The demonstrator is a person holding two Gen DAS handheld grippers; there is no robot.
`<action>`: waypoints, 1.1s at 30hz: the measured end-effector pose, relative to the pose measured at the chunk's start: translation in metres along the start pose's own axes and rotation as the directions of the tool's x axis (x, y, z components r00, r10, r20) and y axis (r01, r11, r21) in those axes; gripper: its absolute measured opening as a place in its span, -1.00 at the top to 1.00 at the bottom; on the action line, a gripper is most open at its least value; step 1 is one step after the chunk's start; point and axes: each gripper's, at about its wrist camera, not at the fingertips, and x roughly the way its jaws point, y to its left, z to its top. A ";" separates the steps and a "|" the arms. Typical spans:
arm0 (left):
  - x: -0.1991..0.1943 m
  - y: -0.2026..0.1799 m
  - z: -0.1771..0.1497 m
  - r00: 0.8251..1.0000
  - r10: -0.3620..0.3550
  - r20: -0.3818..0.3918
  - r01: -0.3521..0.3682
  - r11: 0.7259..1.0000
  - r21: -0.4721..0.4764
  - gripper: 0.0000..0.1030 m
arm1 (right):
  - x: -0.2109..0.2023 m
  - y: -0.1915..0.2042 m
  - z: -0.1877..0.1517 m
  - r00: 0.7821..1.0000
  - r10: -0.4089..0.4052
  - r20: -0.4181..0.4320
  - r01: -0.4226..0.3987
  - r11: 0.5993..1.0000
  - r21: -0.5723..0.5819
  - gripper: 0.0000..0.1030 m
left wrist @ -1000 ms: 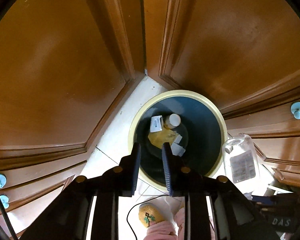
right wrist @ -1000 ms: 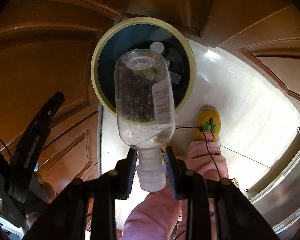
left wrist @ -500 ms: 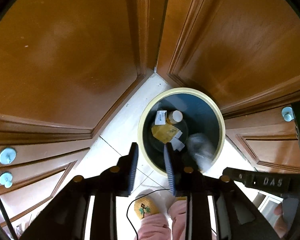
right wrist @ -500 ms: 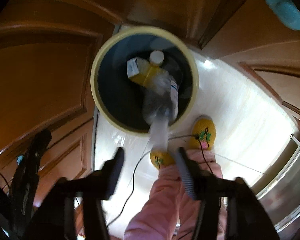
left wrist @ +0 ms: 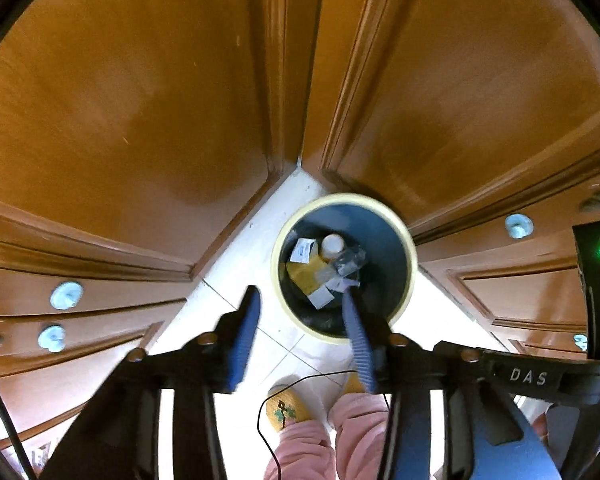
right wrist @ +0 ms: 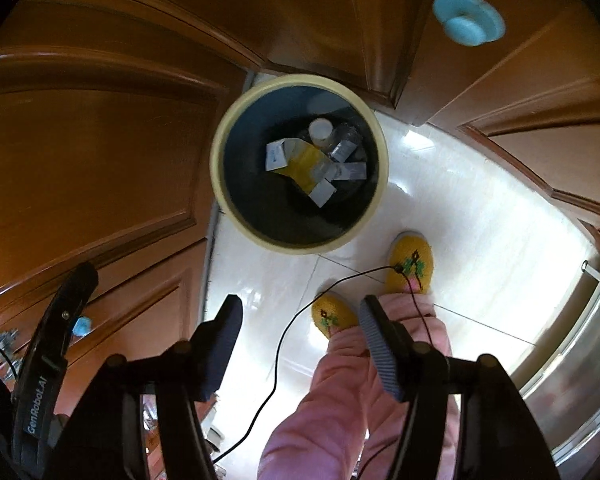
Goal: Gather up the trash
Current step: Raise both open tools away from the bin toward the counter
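Note:
A round trash bin [left wrist: 409,256] with a cream rim and dark blue inside stands on the white floor in the corner of the wooden cabinets; it also shows in the right wrist view [right wrist: 220,184]. Inside lie a clear plastic bottle [right wrist: 344,140], a yellow packet [right wrist: 306,162], a white-capped container [right wrist: 320,128] and small white boxes [right wrist: 276,154]. The bottle also shows in the left wrist view [left wrist: 348,262]. My left gripper [left wrist: 300,312] is open and empty above the bin's near rim. My right gripper [right wrist: 300,312] is open and empty above the floor in front of the bin.
Wooden cabinet doors [left wrist: 140,100] with light blue knobs [right wrist: 468,24] surround the bin. The person's yellow slippers [right wrist: 410,260] and pink trousers [right wrist: 360,400] stand on the tiled floor [right wrist: 480,220], with a black cable [right wrist: 284,336] hanging. A steel appliance [right wrist: 580,360] is at right.
My right gripper opened and the clear bottle fell into the bin. My left gripper opened too. Both grippers rose higher above the bin.

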 end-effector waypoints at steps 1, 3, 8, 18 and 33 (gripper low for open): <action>-0.011 -0.001 0.000 1.000 0.002 0.016 -0.002 1.000 0.004 -0.04 | -0.007 0.002 -0.005 1.000 0.000 0.009 0.000 1.000 -0.004 -0.19; -0.035 -0.004 0.000 0.999 0.003 0.045 -0.004 1.000 0.016 -0.13 | -0.021 0.006 -0.016 1.000 0.002 0.029 -0.002 1.000 -0.012 -0.19; -0.091 -0.008 -0.003 0.996 -0.005 0.088 0.000 0.998 0.058 -0.30 | -0.059 0.017 -0.043 0.997 0.000 0.083 0.004 0.999 -0.042 -0.19; -0.192 -0.010 -0.015 0.997 0.013 0.074 -0.024 0.987 0.156 -0.44 | -0.138 0.040 -0.108 0.979 -0.028 0.200 0.057 0.989 -0.139 -0.19; -0.355 -0.032 0.010 0.969 -0.108 0.221 0.049 0.965 0.259 -0.59 | -0.276 0.092 -0.181 0.861 -0.092 0.501 0.278 0.909 -0.311 -0.19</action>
